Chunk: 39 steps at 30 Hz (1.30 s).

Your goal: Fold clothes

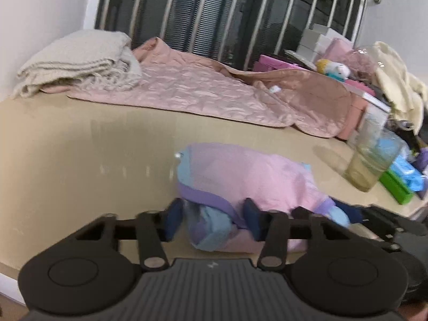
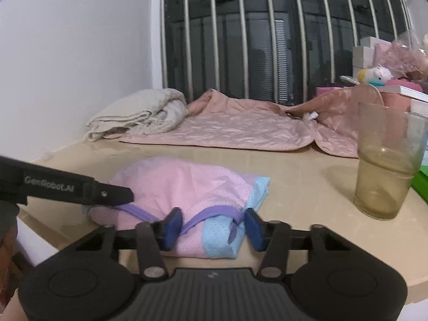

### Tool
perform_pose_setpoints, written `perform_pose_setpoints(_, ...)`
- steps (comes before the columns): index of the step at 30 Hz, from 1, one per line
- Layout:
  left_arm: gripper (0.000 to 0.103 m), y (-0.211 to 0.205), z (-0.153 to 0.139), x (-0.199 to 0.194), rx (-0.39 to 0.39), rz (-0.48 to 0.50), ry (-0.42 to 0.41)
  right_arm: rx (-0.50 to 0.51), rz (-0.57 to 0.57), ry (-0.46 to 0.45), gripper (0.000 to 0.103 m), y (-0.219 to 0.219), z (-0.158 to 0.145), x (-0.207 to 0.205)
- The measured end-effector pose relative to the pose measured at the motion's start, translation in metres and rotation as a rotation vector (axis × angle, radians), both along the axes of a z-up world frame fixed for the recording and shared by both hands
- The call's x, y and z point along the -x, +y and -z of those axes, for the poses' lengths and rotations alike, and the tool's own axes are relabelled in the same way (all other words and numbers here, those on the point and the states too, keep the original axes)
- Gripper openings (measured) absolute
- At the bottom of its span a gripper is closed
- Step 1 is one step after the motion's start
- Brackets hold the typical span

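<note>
Presently the pink garment [image 2: 187, 187], trimmed in purple and light blue, lies bundled near the front edge of the beige surface [image 2: 307, 182]. Right tongs [image 2: 212, 227] stand apart, their blue pads either side of the blue-and-purple hem, nothing clamped. Left tongs [image 1: 214, 220] likewise stand apart, straddling the garment's near corner.

Judgement: the fold appears largely made, and the step in hand is squaring or pressing the bundle. To do it well, each pair should close on a single layered edge, not the loose purple trim [image 2: 214, 212], and draw evenly so the stack does not unroll.

Obstructions: a glass tumbler [image 2: 388, 165] stands near, on the right, within reach of a wide sweep. A pink quilt [image 2: 240, 128] and folded grey blanket [image 2: 139, 115] lie well behind. Boxes and a plush toy [image 2: 374, 76] crowd the far right.
</note>
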State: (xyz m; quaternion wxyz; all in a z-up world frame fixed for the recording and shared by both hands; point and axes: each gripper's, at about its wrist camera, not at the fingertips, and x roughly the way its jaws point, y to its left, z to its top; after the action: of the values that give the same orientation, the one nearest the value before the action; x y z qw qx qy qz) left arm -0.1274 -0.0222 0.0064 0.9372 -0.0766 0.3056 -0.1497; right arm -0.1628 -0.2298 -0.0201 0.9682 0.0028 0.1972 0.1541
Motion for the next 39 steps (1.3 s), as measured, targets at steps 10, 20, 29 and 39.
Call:
perform_pose_setpoints(10,0.009,0.012,-0.016,-0.015,0.125,-0.008,-0.057,-0.099,-0.043,-0.009,0.015,0.001,-0.011,-0.006)
perform_pose_setpoints(20,0.009,0.015,-0.114,-0.093,0.208,0.025,-0.250,-0.013,-0.012,-0.169,0.015,0.015,-0.116,-0.072)
perform_pose_setpoints(29,0.009,0.021,-0.173,-0.245,0.274,0.035,-0.363,0.024,0.070,-0.271,0.015,0.029,-0.199,-0.225)
perform_pose_setpoints(39,0.011,-0.012,-0.029,-0.396,0.171,0.036,0.028,0.143,0.214,0.207,0.019,0.025,-0.070,-0.414)
